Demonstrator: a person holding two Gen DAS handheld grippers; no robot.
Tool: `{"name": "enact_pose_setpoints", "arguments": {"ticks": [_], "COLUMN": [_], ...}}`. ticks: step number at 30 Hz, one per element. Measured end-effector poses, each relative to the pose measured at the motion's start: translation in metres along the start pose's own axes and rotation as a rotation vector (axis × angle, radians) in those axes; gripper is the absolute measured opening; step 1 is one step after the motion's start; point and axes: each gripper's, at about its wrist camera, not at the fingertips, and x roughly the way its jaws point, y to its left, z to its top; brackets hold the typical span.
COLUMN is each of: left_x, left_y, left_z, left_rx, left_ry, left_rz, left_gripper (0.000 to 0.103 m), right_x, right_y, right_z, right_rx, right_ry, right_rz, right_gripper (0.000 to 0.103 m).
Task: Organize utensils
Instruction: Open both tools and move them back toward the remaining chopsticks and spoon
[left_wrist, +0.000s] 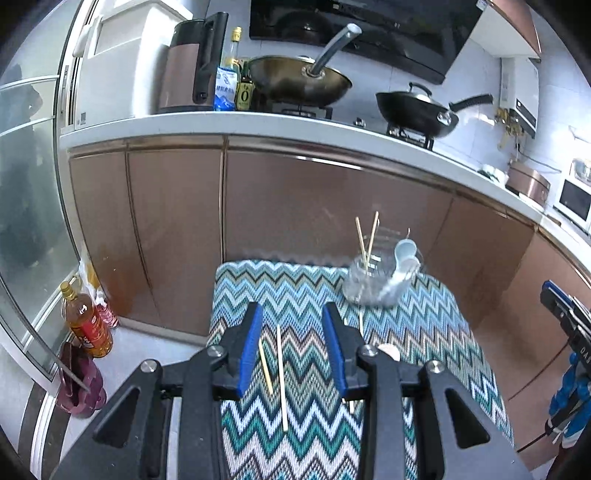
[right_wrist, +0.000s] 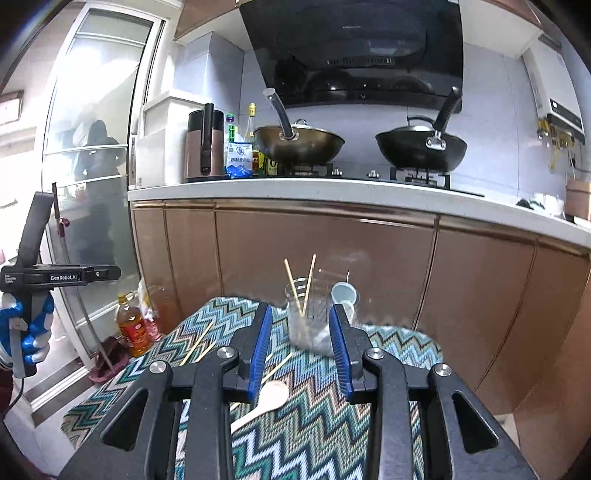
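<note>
A clear glass jar (left_wrist: 364, 278) (right_wrist: 308, 325) stands at the far end of a zigzag-patterned cloth (left_wrist: 314, 424) (right_wrist: 317, 424). It holds two chopsticks (left_wrist: 365, 236) (right_wrist: 299, 284) and a pale blue spoon (left_wrist: 404, 254) (right_wrist: 345, 295). Two loose chopsticks (left_wrist: 281, 376) lie on the cloth between the fingers of my left gripper (left_wrist: 291, 350), which is open and empty above them. Another pair (right_wrist: 197, 343) lies at the left in the right wrist view. A white spoon (right_wrist: 264, 402) lies below my right gripper (right_wrist: 301, 350), which is open and empty.
Brown cabinet doors (left_wrist: 295, 206) under a white countertop (right_wrist: 295, 188) stand just behind the cloth. Two woks (right_wrist: 299, 142) (right_wrist: 421, 147), a kettle (right_wrist: 205, 147) and bottles stand on the counter. An oil bottle (left_wrist: 86, 321) stands on the floor at the left by a glass door.
</note>
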Motion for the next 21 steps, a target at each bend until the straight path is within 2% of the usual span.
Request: {"name": "enact_pose_setpoints", "arguments": {"ticks": [8, 10, 12, 21], "left_x": [0.036, 0.049, 0.066, 0.163], "left_y": [-0.010, -0.013, -0.016, -0.039], "left_z": [-0.026, -0.033, -0.039, -0.038], "left_rx": [0.004, -0.003, -0.011, 0.000], "left_ry": [0.121, 0.151, 0.185, 0.408], "left_rz": [-0.066, -0.084, -0.093, -0.116], "left_gripper": [0.032, 0.039, 0.043, 0.043], "right_x": [0.022, 0.035, 0.049, 0.118], "right_y": [-0.007, -0.009, -0.010, -0.022], "right_z": [-0.034, -0.046, -0.056, -0.089], "right_rx": [0.032, 0.038, 0.042, 0.096], "right_ry": [0.104, 0.144, 0.183, 0.337], "right_rz": [0.061, 0.065, 0.076, 0.194], "right_gripper": [0.036, 0.036, 0.037, 0.037]}}
